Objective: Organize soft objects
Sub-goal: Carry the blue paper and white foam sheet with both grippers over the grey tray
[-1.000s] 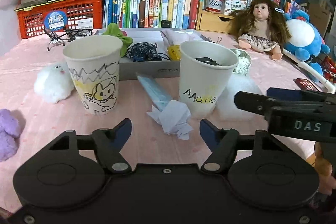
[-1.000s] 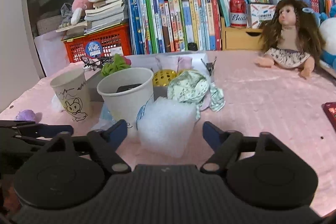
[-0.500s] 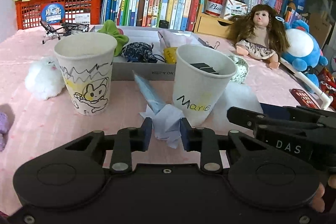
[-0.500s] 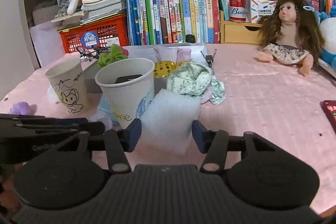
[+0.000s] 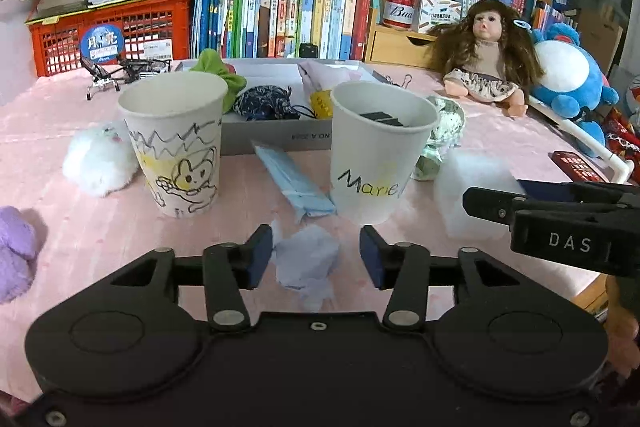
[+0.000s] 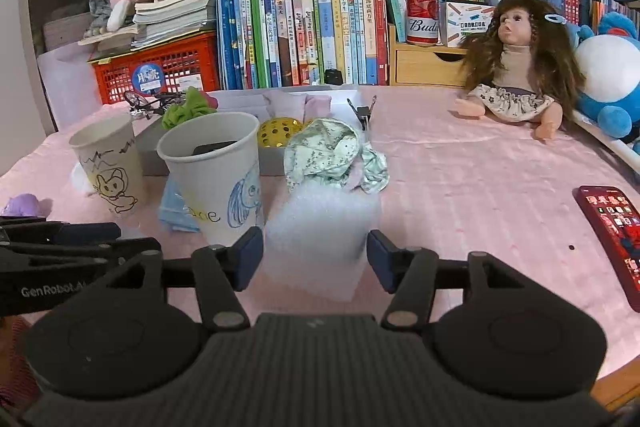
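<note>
The left hand-held gripper (image 5: 316,257) has just been opened around crumpled tissue (image 5: 306,261); the right hand-held gripper (image 6: 315,255) has just been opened around white foam (image 6: 320,243), untouched.

tissue (image 5: 306,259) before cups (image 5: 380,151), tray (image 5: 276,139) behind

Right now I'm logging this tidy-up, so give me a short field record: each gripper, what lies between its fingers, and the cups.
left gripper: open, jaws just opened, crumpled tissue lies loose between them
right gripper: open, jaws just widened around white foam block, pads not pressing
Marie cup: upright, dark item inside
cartoon cup: upright
</note>
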The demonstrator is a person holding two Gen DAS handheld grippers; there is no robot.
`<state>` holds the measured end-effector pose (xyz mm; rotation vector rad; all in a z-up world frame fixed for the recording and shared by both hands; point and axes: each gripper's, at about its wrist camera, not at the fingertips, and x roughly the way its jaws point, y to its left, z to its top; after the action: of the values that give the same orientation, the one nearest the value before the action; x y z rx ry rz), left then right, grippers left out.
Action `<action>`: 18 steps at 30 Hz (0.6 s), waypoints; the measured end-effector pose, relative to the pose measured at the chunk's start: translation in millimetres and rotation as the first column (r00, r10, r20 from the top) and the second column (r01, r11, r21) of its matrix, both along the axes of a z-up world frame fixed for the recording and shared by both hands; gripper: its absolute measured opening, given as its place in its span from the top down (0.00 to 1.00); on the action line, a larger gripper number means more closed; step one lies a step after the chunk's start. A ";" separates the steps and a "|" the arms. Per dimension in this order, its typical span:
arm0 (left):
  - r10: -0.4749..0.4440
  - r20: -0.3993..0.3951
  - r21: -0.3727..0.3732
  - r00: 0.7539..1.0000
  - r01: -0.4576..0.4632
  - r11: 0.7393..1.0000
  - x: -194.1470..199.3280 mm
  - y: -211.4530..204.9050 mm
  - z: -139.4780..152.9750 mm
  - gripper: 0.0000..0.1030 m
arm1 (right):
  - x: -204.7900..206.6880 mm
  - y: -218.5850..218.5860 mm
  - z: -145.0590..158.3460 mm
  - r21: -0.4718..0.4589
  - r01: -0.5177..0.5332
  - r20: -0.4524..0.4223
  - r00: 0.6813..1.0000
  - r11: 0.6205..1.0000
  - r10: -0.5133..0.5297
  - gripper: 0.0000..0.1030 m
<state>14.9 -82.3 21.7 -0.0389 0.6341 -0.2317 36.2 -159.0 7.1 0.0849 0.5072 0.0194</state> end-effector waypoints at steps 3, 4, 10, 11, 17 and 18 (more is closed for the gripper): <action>0.011 -0.003 0.023 1.000 -0.011 1.000 1.0 -3.2 -5.8 0.47 | 1.3 4.0 -0.7 -0.019 0.000 0.005 1.000 1.000 0.000 0.27; 0.012 -0.005 0.033 1.000 -0.012 0.999 0.9 -4.6 -7.8 0.46 | 2.2 5.6 -1.4 -0.029 0.003 0.006 1.000 1.000 -0.003 0.26; 0.019 -0.044 0.020 0.999 -0.018 1.000 3.3 -2.0 -13.4 0.63 | 10.5 7.2 -8.2 -0.023 0.031 -0.034 0.999 0.999 -0.032 0.41; 0.022 -0.045 0.008 0.999 -0.021 1.000 2.4 0.0 -11.4 0.64 | 9.5 6.7 -7.0 -0.012 0.031 -0.034 0.999 0.999 -0.031 0.42; -0.009 0.023 -0.003 1.000 0.009 1.000 -5.3 9.8 21.4 0.64 | 3.4 0.2 12.6 -0.014 0.045 0.008 0.999 0.999 -0.045 0.42; -0.022 0.039 -0.004 0.999 0.023 1.000 -6.2 11.6 30.8 0.64 | 3.4 -2.8 17.9 -0.011 0.052 0.020 0.998 0.999 -0.051 0.42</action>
<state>8.7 -70.7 52.6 -0.0314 0.5953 -0.2550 39.5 -161.8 25.0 0.0866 0.4856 -0.0331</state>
